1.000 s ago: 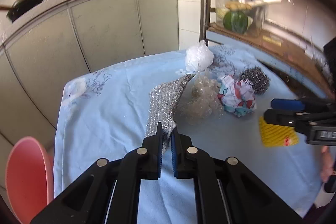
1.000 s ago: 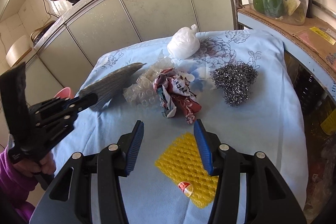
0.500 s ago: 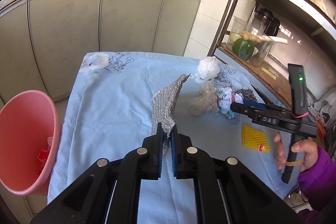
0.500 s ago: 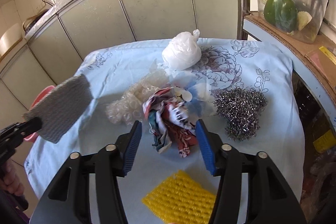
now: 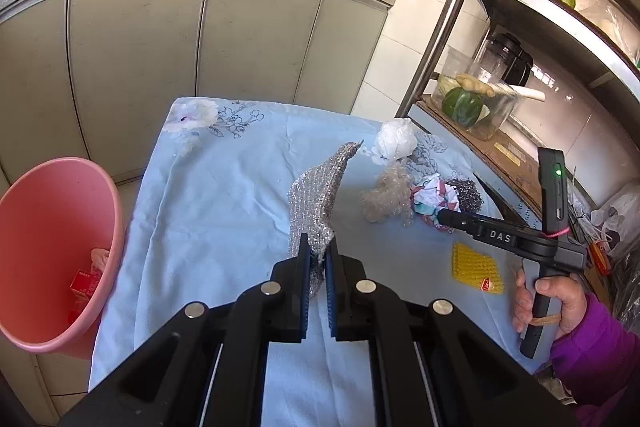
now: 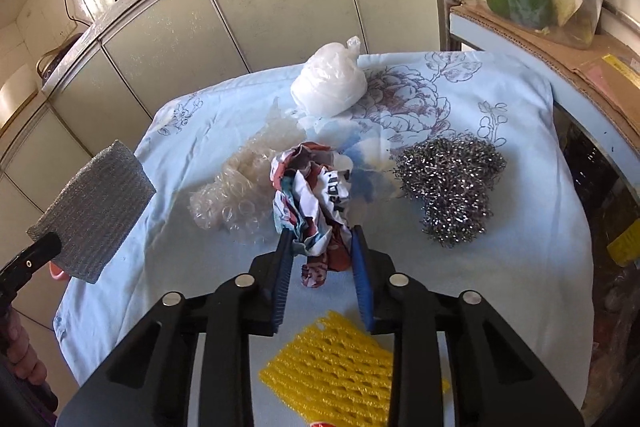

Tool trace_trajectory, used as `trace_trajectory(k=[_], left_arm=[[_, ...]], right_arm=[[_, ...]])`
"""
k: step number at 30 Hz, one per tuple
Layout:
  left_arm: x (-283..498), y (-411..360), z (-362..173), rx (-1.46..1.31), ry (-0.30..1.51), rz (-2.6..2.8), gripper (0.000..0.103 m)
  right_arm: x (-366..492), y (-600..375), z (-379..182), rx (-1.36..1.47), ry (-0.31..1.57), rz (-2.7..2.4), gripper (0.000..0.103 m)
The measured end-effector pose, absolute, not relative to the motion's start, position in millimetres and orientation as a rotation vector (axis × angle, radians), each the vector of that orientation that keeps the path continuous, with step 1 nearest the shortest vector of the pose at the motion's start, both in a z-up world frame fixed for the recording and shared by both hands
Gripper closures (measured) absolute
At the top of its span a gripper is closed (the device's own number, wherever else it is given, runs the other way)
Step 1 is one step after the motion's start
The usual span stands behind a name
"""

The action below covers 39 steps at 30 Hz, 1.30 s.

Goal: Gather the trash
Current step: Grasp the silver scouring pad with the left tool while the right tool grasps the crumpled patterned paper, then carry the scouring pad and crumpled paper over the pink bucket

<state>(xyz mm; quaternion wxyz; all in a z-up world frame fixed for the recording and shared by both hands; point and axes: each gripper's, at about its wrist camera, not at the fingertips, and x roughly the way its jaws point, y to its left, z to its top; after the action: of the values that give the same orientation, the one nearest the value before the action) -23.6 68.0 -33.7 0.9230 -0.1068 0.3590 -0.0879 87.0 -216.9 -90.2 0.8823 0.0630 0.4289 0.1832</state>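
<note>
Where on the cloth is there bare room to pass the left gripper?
Bare tablecloth runs along the side by the pink bin, left of the silver mesh cloth. Crowded: bubble wrap, crumpled wrapper, steel scourer, white bag.

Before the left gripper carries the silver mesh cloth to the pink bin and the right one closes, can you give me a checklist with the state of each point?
1. Left gripper shut on the silver mesh cloth: ok, pinched at its lower edge.
2. Cloth lifted off the blue tablecloth: ok in the right wrist view.
3. Pink bin open, with room: ok, only a few scraps at the bottom.
4. Right gripper open around the crumpled printed wrapper: ok, fingers on both sides.
5. Wrapper free of the bubble wrap: cannot tell, they touch.
6. Steel wool scourer outside the jaws: ok.
</note>
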Motion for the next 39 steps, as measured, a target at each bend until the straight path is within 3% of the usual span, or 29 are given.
trace_trajectory(k=[17,39], left_arm=[[-50,78,-12,-0.248,0.674,-0.161,0.097],[-87,142,-4,-0.301,0.613,0.031,0.097]], right_arm=[[37,-185,-50,0.111,0.830,0.533,0.075],[18,-45,-47,-0.104,0.858,0.831,0.075]])
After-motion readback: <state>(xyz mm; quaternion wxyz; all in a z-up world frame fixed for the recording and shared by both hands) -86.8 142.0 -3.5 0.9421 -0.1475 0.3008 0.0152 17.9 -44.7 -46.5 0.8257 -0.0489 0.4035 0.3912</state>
